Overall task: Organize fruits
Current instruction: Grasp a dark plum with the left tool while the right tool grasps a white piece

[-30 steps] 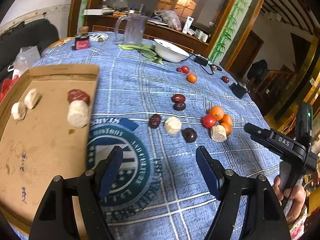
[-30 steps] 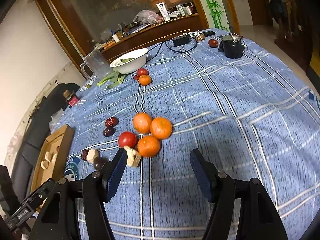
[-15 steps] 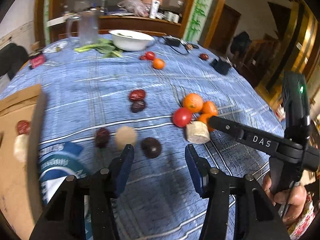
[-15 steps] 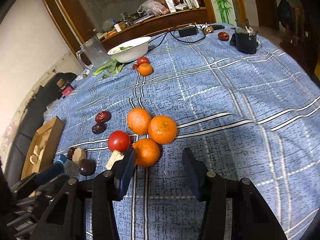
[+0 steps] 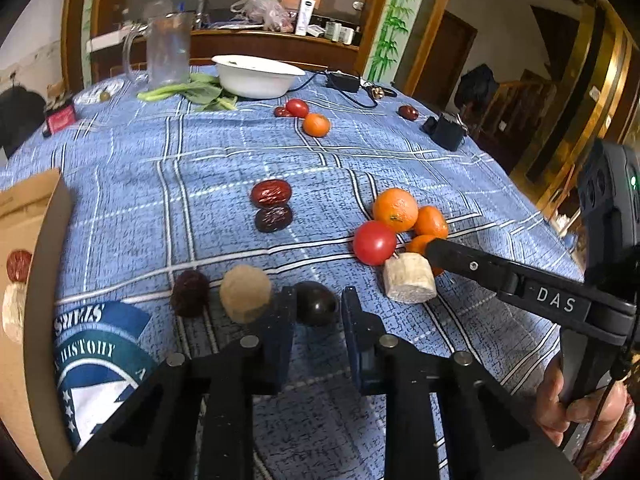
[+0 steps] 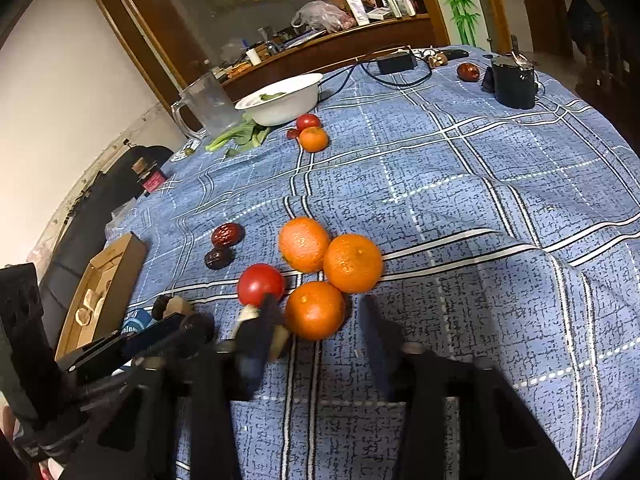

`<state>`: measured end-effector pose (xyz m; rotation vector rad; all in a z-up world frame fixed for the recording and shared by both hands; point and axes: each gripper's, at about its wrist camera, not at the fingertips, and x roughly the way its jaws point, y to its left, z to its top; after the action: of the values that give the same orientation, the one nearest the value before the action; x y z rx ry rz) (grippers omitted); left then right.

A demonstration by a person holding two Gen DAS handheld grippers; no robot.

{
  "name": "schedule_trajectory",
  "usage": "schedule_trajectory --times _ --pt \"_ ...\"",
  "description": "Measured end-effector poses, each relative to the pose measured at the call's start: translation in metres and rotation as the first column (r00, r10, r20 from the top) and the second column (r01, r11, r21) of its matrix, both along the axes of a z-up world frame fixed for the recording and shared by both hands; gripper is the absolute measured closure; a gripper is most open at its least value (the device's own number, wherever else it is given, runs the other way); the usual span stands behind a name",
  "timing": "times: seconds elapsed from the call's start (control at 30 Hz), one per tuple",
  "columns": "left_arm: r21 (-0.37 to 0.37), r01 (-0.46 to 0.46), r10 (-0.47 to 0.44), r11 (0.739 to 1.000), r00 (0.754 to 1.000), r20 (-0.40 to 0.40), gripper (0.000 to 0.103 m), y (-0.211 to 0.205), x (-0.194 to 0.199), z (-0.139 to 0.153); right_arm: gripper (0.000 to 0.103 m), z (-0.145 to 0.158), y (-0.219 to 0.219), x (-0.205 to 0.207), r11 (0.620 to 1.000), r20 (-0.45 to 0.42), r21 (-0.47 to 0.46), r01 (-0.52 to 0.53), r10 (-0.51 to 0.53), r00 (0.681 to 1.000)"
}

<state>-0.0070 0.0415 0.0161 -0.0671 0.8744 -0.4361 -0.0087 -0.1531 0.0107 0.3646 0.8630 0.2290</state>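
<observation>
My left gripper (image 5: 316, 312) has its jaws apart around the dark date (image 5: 315, 309) on the desk; my right gripper (image 6: 316, 320) brackets the nearest orange (image 6: 315, 310), jaws apart too. Either round fruit could roll away if a jaw nudges it off-centre.

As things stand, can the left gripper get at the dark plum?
Probably yes. The left gripper is open with its fingers on either side of the dark plum, and nothing lies between them. The tan ball sits close beside the left finger and might get nudged.
</observation>
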Motion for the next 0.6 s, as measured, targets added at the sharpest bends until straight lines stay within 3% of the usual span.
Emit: schedule_trajectory --times 0.17,0.33,0.4,0.47,0.53,0.6 --pt "-0.017 -0.018 0.018 1.000 1.000 -0.023 0.076 0.003 0.003 -0.003 0.071 -0.001 -0.003 -0.001 1.000 -0.005 0.019 0.007 -0.007 1.000" --pt "-0.004 0.051 -0.051 0.999 0.999 -0.016 0.045 -0.010 0.001 -0.003 0.071 0.003 -0.006 -0.009 0.998 0.027 0.063 0.003 -0.005 1.000" --pt "0.021 0.060 -0.060 0.998 0.998 -0.016 0.043 -0.015 0.001 -0.004 0.070 0.005 0.000 -0.012 0.998 0.042 0.054 -0.026 0.023 0.999" --pt "0.024 0.053 -0.052 0.998 0.998 -0.018 0.045 -0.014 0.001 -0.004 0.069 0.008 0.009 -0.016 0.998 0.058 0.032 -0.054 0.052 0.997" --pt "0.050 0.011 -0.011 0.999 1.000 -0.014 0.068 -0.012 0.002 -0.005 0.068 0.009 0.017 -0.019 0.996 0.060 0.027 -0.083 0.082 0.995" --pt "0.041 -0.026 0.027 0.999 1.000 -0.017 0.083 -0.004 0.003 -0.005 0.068 0.008 0.025 -0.020 0.996 0.048 0.008 -0.090 0.090 0.995"
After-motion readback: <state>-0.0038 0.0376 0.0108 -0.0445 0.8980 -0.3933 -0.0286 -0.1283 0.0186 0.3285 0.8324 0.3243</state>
